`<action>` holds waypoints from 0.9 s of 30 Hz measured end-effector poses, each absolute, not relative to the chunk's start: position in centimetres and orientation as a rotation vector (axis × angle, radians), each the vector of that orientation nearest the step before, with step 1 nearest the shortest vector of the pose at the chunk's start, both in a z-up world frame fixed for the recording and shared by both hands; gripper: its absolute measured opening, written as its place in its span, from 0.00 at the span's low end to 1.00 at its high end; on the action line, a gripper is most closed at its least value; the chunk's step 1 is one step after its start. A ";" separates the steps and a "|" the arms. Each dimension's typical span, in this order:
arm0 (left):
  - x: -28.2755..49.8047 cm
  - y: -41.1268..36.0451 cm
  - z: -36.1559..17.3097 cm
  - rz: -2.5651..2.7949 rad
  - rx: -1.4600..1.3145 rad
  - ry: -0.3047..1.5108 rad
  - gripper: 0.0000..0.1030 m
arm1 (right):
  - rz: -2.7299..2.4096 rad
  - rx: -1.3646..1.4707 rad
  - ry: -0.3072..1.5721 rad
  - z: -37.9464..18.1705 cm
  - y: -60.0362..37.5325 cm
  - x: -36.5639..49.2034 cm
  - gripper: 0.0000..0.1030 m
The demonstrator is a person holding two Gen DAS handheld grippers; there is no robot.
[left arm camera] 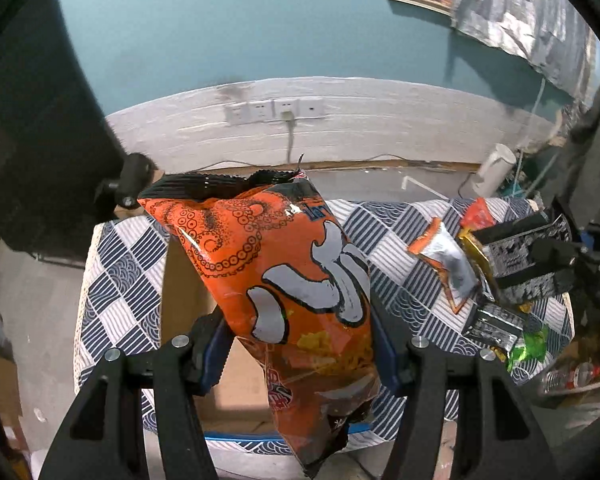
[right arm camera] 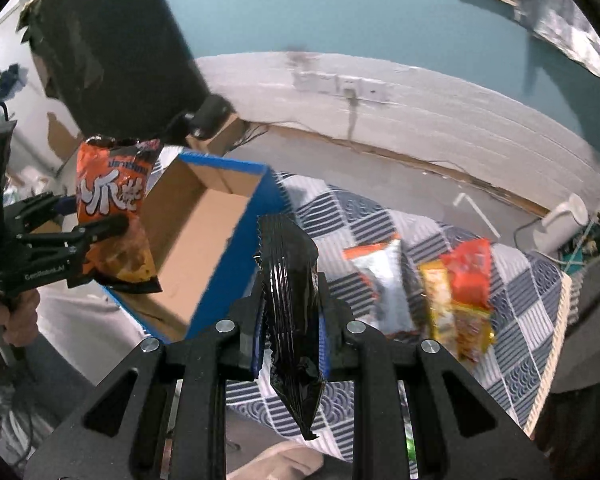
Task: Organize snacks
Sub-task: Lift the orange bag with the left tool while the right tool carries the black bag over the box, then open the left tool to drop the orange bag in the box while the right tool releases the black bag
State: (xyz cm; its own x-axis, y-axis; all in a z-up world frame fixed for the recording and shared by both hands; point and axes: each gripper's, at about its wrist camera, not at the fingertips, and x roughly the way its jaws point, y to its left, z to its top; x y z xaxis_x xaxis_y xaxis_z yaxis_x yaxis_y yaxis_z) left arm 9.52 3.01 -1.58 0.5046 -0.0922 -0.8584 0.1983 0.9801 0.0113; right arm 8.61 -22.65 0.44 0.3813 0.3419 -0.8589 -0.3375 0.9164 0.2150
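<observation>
Left wrist view: left gripper clamped at mid-width on the orange snack bag, held over the cardboard box at 9 o'clock. Right wrist view: right gripper pinched tight on a black packet, box at 10 o'clock, loose snack packets on the patterned cloth at 3 o'clock.

Orange snack bag: black octopus print, white lettering. Box: blue outside, brown inside. Cloth beside box: navy-white checks.
</observation>
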 end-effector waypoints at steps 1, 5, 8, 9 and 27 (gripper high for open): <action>9.6 3.6 -1.8 -0.172 0.102 1.030 0.61 | 0.447 -0.001 1.107 0.2 -21.7 8.9 0.19; 9.8 5.6 -2.7 -0.139 0.083 1.042 0.61 | 0.487 -0.041 1.132 -0.6 -18.4 9.7 0.19; 10.0 7.0 -3.5 -0.113 0.072 1.054 0.61 | 0.518 -0.058 1.146 -1.1 -16.3 10.0 0.19; 10.1 7.4 -3.8 -0.106 0.068 1.058 0.61 | 0.530 -0.059 1.154 -1.4 -15.6 10.2 0.19; 10.5 11.4 -8.6 -0.016 -0.014 1.176 0.61 | 0.595 -0.066 1.234 -3.5 -7.8 12.8 0.19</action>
State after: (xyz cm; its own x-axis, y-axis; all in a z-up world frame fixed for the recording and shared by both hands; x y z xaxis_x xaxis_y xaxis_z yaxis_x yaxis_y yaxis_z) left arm 10.46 11.41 -8.64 0.3850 -0.0202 -0.9227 0.0051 0.9998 -0.0198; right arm 12.77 -7.80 -3.47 0.1995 0.3908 -0.8986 -0.4600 0.8470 0.2663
